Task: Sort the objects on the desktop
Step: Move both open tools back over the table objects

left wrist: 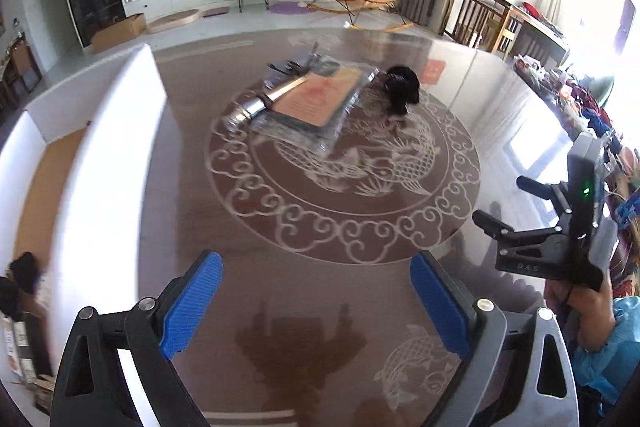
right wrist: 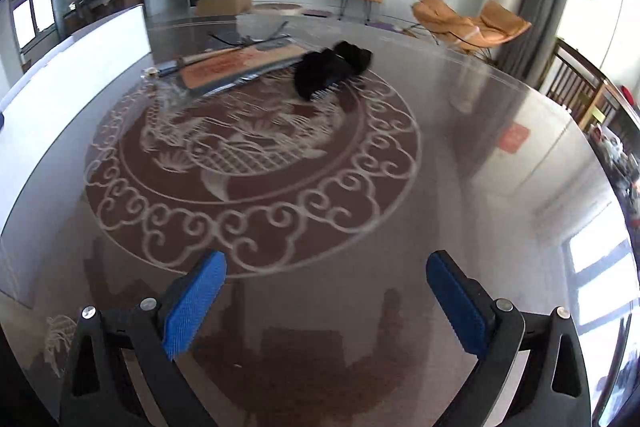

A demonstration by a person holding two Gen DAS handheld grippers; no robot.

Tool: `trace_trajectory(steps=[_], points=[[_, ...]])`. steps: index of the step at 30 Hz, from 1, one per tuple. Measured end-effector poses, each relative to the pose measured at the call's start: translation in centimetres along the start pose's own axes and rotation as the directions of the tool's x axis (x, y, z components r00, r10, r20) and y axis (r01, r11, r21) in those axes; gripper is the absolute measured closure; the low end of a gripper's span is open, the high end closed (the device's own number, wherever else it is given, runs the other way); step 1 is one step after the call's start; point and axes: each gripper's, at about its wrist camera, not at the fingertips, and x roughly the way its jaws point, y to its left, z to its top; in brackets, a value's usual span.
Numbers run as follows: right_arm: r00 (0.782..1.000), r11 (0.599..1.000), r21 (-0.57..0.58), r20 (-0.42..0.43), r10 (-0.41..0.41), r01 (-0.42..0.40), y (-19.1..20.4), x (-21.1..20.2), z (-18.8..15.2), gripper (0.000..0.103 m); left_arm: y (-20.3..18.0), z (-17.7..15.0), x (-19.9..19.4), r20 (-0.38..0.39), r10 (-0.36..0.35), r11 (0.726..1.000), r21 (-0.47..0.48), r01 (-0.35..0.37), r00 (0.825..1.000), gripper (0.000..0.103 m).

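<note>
On the glass table (left wrist: 500, 99), far from me, lies a flat tan packet (left wrist: 316, 99) (right wrist: 232, 65) in clear plastic. A silver metal cylinder (left wrist: 256, 105) rests along its left edge. A black fuzzy object (left wrist: 402, 89) (right wrist: 324, 67) sits just right of the packet. My left gripper (left wrist: 316, 263) is open over bare table, nothing between its blue pads (left wrist: 192, 307). My right gripper (right wrist: 326, 259) is open too, and empty. In the left wrist view the right gripper (left wrist: 502, 201) appears at the right edge, held by a hand (left wrist: 576, 299).
A white open box (left wrist: 120, 131) (right wrist: 100, 39) with a brown floor stands along the table's left side, with dark items (left wrist: 24, 271) at its near end. Thin dark rods (right wrist: 248, 41) lie behind the packet. Wooden chairs (left wrist: 480, 15) and a cluttered side surface (left wrist: 568, 95) flank the right.
</note>
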Motion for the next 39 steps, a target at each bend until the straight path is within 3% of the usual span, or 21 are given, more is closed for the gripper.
trace_trajectory(steps=[4, 7, 12, 15, 24, 39], points=[[1.0, 0.999, 0.045, 0.001, -0.024, 0.024, -2.2, 0.2, -1.1, 0.002, -4.2, -0.5, 5.8, -0.036, 0.02, 0.999, 0.028, -0.018, 0.999, 0.007], [0.999, 0.998, 0.057, 0.015, -0.031, 0.03, -2.3, 0.0, -1.5, 0.002, -5.1, -0.8, 7.9, -0.028, 0.033, 0.999, 0.024, -0.032, 0.999, 0.007], [0.998, 0.998, 0.026, 0.027, -0.054, 0.053, -1.3, -0.5, -1.7, 0.002, -6.0, -0.6, 8.1, 0.017, 0.047, 0.998, 0.051, -0.047, 0.999, 0.006], [0.998, 0.997, 0.033, 0.015, -0.067, 0.067, -1.6, -0.3, -1.8, 0.002, -5.8, -0.4, 8.6, 0.019, 0.047, 0.998, 0.046, -0.048, 0.999, 0.0], [0.994, 0.993, 0.033, 0.006, -0.112, 0.111, -1.4, 0.0, -1.8, 0.0, -5.5, -0.3, 9.3, 0.026, 0.05, 0.998, 0.037, -0.051, 0.998, 0.0], [0.996, 0.994, 0.06, -0.001, -0.093, 0.093, -1.8, 0.1, -1.8, 0.0, -3.4, 0.7, 10.1, 0.021, 0.042, 0.998, 0.038, -0.042, 0.999, 0.0]])
